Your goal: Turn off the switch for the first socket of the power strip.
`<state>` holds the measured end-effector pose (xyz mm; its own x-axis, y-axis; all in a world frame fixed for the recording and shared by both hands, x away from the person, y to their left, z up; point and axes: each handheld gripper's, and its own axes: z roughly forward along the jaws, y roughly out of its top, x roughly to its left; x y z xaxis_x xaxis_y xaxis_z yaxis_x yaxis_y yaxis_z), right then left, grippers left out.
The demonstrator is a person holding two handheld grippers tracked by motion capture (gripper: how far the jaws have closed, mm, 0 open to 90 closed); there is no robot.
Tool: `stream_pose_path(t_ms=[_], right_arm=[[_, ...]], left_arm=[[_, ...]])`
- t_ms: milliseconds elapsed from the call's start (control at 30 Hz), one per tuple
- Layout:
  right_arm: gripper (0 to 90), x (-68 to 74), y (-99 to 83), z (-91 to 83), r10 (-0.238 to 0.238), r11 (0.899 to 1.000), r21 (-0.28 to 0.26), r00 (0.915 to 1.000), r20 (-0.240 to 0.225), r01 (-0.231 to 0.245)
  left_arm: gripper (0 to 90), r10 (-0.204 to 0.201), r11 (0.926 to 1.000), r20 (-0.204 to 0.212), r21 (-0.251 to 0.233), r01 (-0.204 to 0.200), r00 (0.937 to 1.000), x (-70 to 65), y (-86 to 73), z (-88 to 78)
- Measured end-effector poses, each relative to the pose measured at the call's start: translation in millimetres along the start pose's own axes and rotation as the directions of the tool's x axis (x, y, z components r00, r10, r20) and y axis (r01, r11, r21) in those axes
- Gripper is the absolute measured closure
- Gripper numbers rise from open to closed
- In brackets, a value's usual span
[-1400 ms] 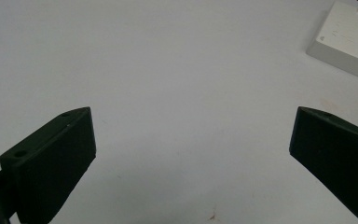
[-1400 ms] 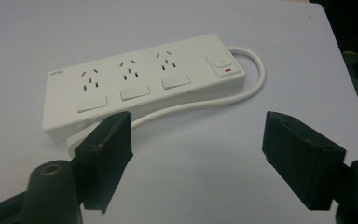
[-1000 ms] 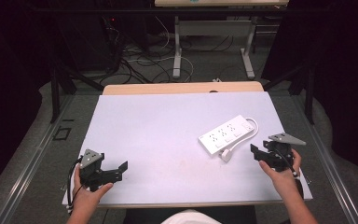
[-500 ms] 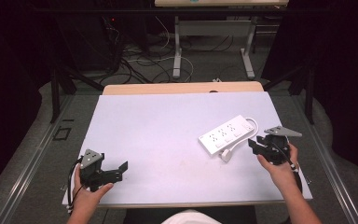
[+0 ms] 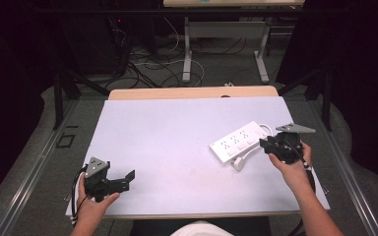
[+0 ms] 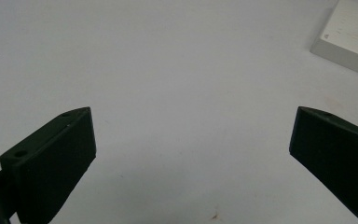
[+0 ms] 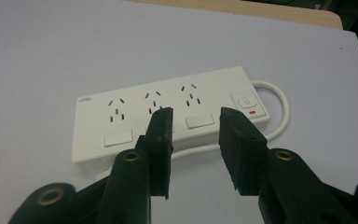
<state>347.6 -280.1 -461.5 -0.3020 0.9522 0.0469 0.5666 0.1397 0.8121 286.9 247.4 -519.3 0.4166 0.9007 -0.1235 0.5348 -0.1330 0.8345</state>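
Dark curtains and loose floor cables surround a pale lavender-grey table top point(image 5: 177, 132) with a wooden strip along its far edge. On the right part of this surface lies a white plastic power strip with three sockets and a switch point(image 5: 239, 141), together with its white cable point(image 5: 240, 160), which curls beside the near edge of the strip.

The right gripper point(image 5: 269, 145) is held just beside the end of the strip nearest to that hand, and it points toward the strip. In the right gripper view the strip point(image 7: 168, 112) lies across the line of the jaws, so its long axis goes from left to right there, with the switch and its red mark at the right end. The jaws stand partly open, with a narrow gap between them, and they hold nothing. Their tips appear in front of the near long side, around the middle and third sockets, but I cannot tell if they already touch it.

The left gripper point(image 5: 128, 178) rests near the front left corner of the table, well apart from the strip. Its jaws are spread wide and empty, and in the left gripper view one corner of the strip point(image 6: 349, 42) shows far away at the upper right.

I judge that the right hand is much nearer, so the next grip belongs to it; it probably needs a wider opening or a turn to take the strip across its short side.
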Motion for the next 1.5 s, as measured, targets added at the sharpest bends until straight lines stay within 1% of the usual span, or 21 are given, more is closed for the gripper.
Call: stream_pose_path(t_ms=[67, 300, 333, 467, 500, 733, 767, 800, 833, 900, 933, 967, 1000, 1033, 1100, 1133, 1233, 1300, 1333, 1433, 1500], right_arm=[[66.1, -0.5, 1.2, 0.5, -0.002, 1.000, -0.001, 1.0000, -0.003, 0.002], [69.5, -1.1, 8.0, 4.8, 0.015, 1.000, -0.006, 0.9999, 0.000, -0.015], [70.0, -2.1, 8.8, 5.0, 0.008, 1.000, 0.001, 1.0000, 0.002, -0.008], [72.3, -2.6, 10.8, 8.7, 0.014, 1.000, 0.010, 0.9999, 0.000, -0.014], [73.0, -3.2, 11.3, 9.9, 0.009, 1.000, 0.007, 0.9999, 0.004, -0.009], [76.4, -4.9, 16.5, 16.3, 0.016, 0.999, 0.031, 0.9999, 0.006, -0.016], [76.7, -4.1, 17.0, 17.2, 0.024, 0.999, 0.034, 0.9997, 0.008, -0.024], [77.1, -4.6, 17.6, 18.0, 0.015, 0.999, 0.034, 0.9999, 0.005, -0.015], [77.4, -3.9, 18.2, 18.5, 0.023, 0.999, 0.041, 0.9997, 0.008, -0.023], [78.2, -4.5, 19.2, 20.7, 0.018, 0.999, 0.044, 0.9998, 0.005, -0.018], [78.6, -5.0, 19.7, 21.3, 0.013, 0.999, 0.047, 0.9999, 0.010, -0.013], [79.0, -4.7, 20.1, 22.7, 0.020, 0.999, 0.048, 0.9997, 0.009, -0.021], [79.4, -5.5, 20.4, 23.7, 0.016, 0.999, 0.050, 0.9998, 0.010, -0.016], [79.9, -5.3, 20.9, 24.6, 0.025, 0.998, 0.055, 0.9996, 0.011, -0.026], [80.9, -5.9, 21.5, 26.5, 0.019, 0.998, 0.058, 0.9997, 0.014, -0.020], [81.9, -5.5, 22.1, 28.7, 0.031, 0.998, 0.061, 0.9994, 0.017, -0.031], [82.6, -6.6, 22.4, 30.7, 0.025, 0.998, 0.065, 0.9996, 0.016, -0.026], [83.2, -6.8, 22.6, 33.1, 0.033, 0.997, 0.072, 0.9993, 0.015, -0.034], [83.7, -7.0, 23.2, 34.6, 0.046, 0.996, 0.080, 0.9988, 0.020, -0.047], [84.2, -8.7, 23.5, 37.4, 0.040, 0.996, 0.075, 0.9990, 0.019, -0.041], [84.7, -9.3, 23.6, 39.2, 0.045, 0.995, 0.084, 0.9988, 0.020, -0.046]], left_arm=[[0.0, 0.001, 1.0000, 0.000, 0.004, -0.001, 1.0000, 0.1, 0.1, 0.0], [0.0, 0.001, 1.0000, -0.001, 0.005, -0.001, 1.0000, 0.2, 0.0, 0.3], [0.0, 0.000, 1.0000, 0.000, 0.005, 0.000, 1.0000, 0.2, -0.1, 0.3], [0.0, 0.000, 1.0000, -0.002, 0.005, 0.000, 1.0000, 0.3, -0.2, 0.4], [0.0, 0.000, 1.0000, -0.002, 0.006, 0.000, 1.0000, 0.2, -0.2, 0.4], [0.0, 0.001, 1.0000, -0.004, 0.008, -0.001, 1.0000, 0.8, -0.2, 0.6], [0.0, 0.001, 1.0000, -0.005, 0.009, -0.001, 1.0000, 0.9, -0.2, 0.6], [0.0, 0.001, 1.0000, -0.005, 0.008, -0.001, 1.0000, 1.0, -0.3, 0.6], [0.0, 0.001, 1.0000, -0.005, 0.008, -0.001, 1.0000, 1.0, -0.2, 0.6], [0.0, 0.001, 1.0000, -0.005, 0.008, -0.001, 1.0000, 1.1, -0.3, 0.6], [0.0, 0.000, 1.0000, -0.004, 0.009, 0.000, 1.0000, 1.1, -0.2, 0.6], [0.0, 0.001, 1.0000, -0.005, 0.010, 0.000, 1.0000, 1.2, -0.2, 0.6], [0.0, 0.000, 1.0000, -0.005, 0.010, 0.000, 1.0000, 1.2, -0.3, 0.7], [0.0, 0.000, 0.9999, -0.005, 0.010, 0.000, 1.0000, 1.3, -0.3, 0.8], [0.0, -0.004, 0.9999, -0.004, 0.012, 0.004, 1.0000, 1.3, -0.4, 0.8], [0.0, -0.005, 0.9999, -0.004, 0.012, 0.005, 1.0000, 1.4, -0.5, 0.8], [0.0, -0.005, 0.9999, -0.005, 0.012, 0.005, 1.0000, 1.5, -0.5, 0.9], [0.0, -0.004, 0.9999, -0.006, 0.012, 0.004, 1.0000, 1.5, -0.6, 0.9], [0.0, -0.006, 0.9999, -0.005, 0.011, 0.006, 1.0000, 1.4, -0.6, 1.0], [0.0, -0.007, 0.9999, -0.005, 0.012, 0.007, 1.0000, 1.4, -0.7, 1.2], [0.0, -0.010, 0.9999, -0.005, 0.009, 0.010, 0.9999, 1.3, -0.7, 1.4]])
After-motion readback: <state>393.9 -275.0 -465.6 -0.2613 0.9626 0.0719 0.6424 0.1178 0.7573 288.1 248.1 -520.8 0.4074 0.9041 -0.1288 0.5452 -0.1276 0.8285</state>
